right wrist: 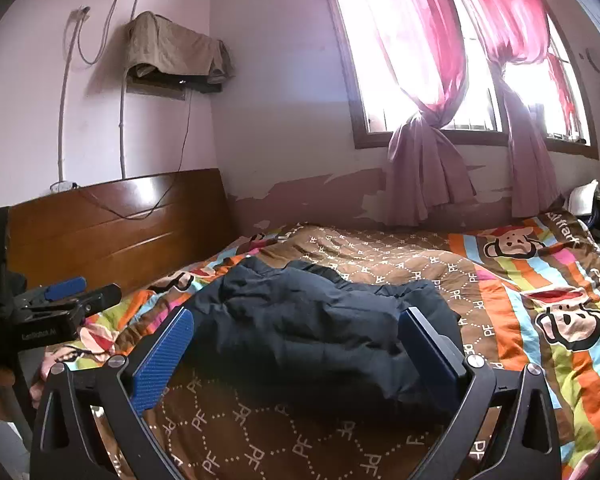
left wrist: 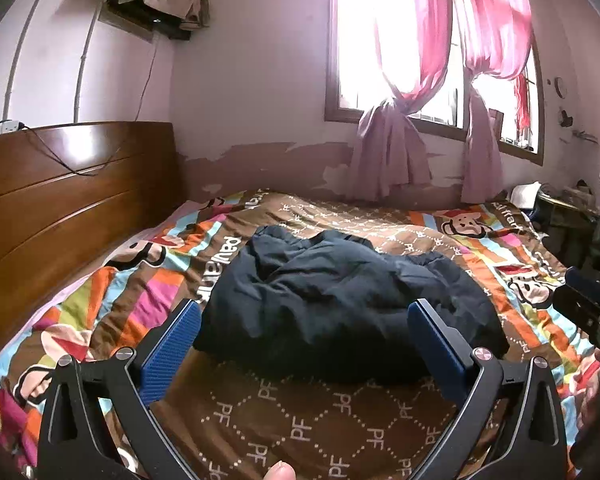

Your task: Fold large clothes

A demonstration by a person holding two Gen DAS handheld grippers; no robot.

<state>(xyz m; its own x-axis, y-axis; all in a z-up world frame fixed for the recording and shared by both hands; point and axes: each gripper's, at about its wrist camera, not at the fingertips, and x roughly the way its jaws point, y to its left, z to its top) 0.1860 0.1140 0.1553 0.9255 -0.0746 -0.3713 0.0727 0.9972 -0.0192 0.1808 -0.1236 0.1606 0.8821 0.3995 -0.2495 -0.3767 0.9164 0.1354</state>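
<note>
Folding not begun: dark jacket [left wrist: 340, 304] lies crumpled on bedspread [left wrist: 300, 420].
Left gripper [left wrist: 304, 344] and right gripper [right wrist: 296, 352] hover with jaws apart, empty; next, spread it flat.

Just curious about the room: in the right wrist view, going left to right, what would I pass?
Other gripper → headboard → dark garment → monkey-print bedspread.

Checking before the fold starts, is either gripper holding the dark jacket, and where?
Nothing is held. The left gripper and right gripper are both open, short of the crumpled dark jacket on the bedspread.
</note>
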